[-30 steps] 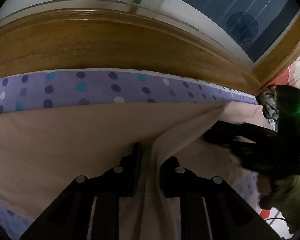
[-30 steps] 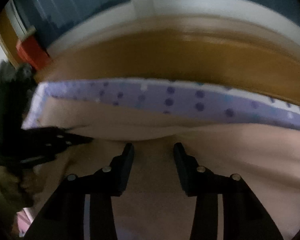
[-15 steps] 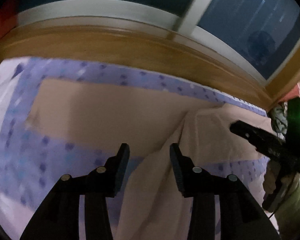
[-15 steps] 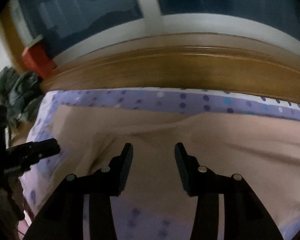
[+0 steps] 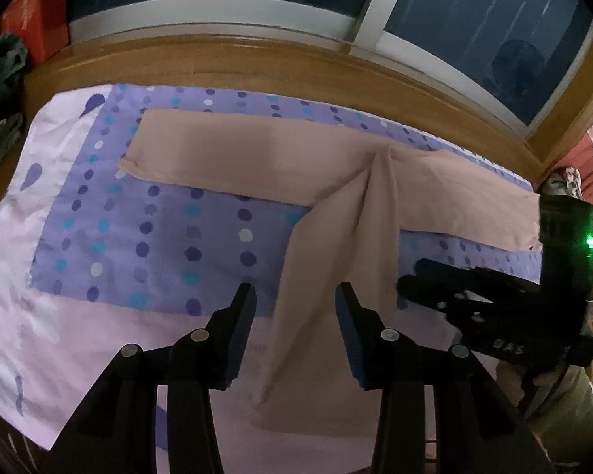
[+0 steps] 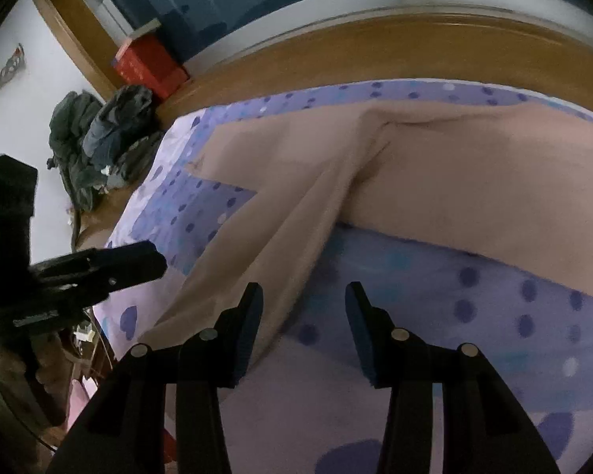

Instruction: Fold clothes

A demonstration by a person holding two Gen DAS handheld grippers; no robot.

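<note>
Beige garment [image 5: 296,158] full spread: left view only; dark clothes pile [image 6: 99,134]: right view.

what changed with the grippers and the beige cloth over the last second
The left gripper let go of the beige cloth it was pinching and backed away, open. The right gripper pulled back too, open throughout. The cloth stays spread on the dotted purple sheet.

Beige trousers [image 5: 257,154] lie on the dotted purple bedsheet [image 5: 146,229].
</note>
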